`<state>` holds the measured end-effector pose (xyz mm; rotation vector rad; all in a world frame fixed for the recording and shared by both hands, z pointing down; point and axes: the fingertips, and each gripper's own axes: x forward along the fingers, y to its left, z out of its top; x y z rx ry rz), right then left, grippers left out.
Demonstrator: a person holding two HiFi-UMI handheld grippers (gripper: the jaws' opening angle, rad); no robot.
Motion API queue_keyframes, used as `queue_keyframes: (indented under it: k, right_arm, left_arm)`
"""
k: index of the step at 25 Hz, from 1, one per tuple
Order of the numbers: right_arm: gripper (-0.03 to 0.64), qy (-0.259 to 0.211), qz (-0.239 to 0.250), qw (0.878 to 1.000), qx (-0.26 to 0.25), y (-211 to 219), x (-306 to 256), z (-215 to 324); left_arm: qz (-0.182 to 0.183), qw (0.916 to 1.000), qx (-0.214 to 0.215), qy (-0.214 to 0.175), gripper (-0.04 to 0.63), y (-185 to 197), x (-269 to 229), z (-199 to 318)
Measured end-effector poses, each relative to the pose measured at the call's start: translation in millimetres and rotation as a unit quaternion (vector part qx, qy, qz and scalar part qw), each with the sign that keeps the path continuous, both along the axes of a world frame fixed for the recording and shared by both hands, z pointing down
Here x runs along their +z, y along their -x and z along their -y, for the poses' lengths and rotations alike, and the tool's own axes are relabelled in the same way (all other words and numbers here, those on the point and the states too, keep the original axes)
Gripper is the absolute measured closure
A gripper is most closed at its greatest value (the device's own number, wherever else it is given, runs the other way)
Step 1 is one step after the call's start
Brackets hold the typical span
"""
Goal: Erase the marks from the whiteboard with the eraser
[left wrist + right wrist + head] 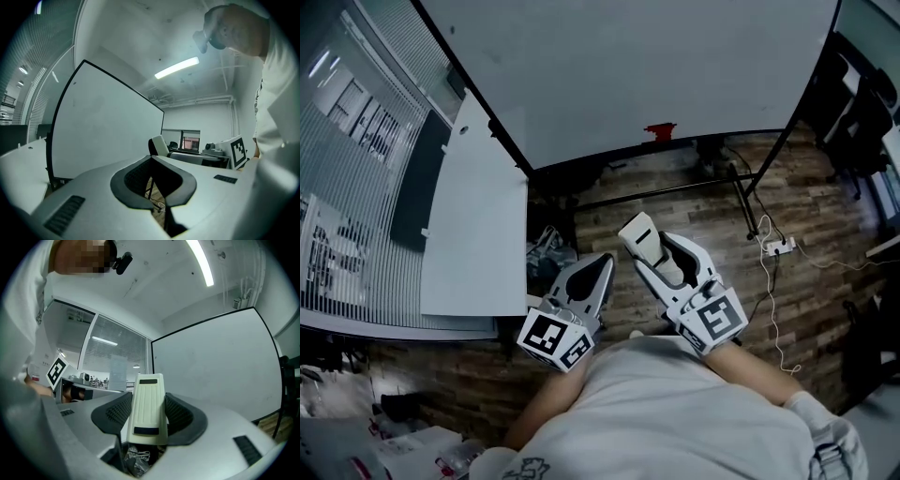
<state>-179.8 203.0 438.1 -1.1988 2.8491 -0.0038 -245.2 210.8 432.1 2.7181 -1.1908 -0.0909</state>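
Observation:
The large whiteboard [637,66] in its black frame stands ahead of me, and its surface looks blank apart from faint specks. A small red object [659,129] sits at its bottom edge. My right gripper [654,251] is shut on a cream-white eraser [641,238], which stands up between the jaws, well short of the board. The right gripper view shows the eraser [149,401] clamped between the black pads [111,416], with the whiteboard [211,366] behind. My left gripper [592,279] is held low beside it, jaws together and nothing in them. The left gripper view also shows the whiteboard [103,131].
A white desk panel [473,225] runs along the left, beside a glass wall. The board's black stand legs [675,192] cross the wooden floor. A power strip with a white cable [780,247] lies right, and black chairs [862,112] stand far right. A bag [546,251] rests below the desk.

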Motion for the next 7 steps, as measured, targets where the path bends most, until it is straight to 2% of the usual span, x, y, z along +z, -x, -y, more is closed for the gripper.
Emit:
queue_keyframes:
  k: [7]
  right_arm:
    - [0.383,0.001,-0.009,1.000,-0.001,11,1,-15]
  left_arm:
    - [-0.009,0.9999,-0.001,-0.008,0.588,10,-2,-17]
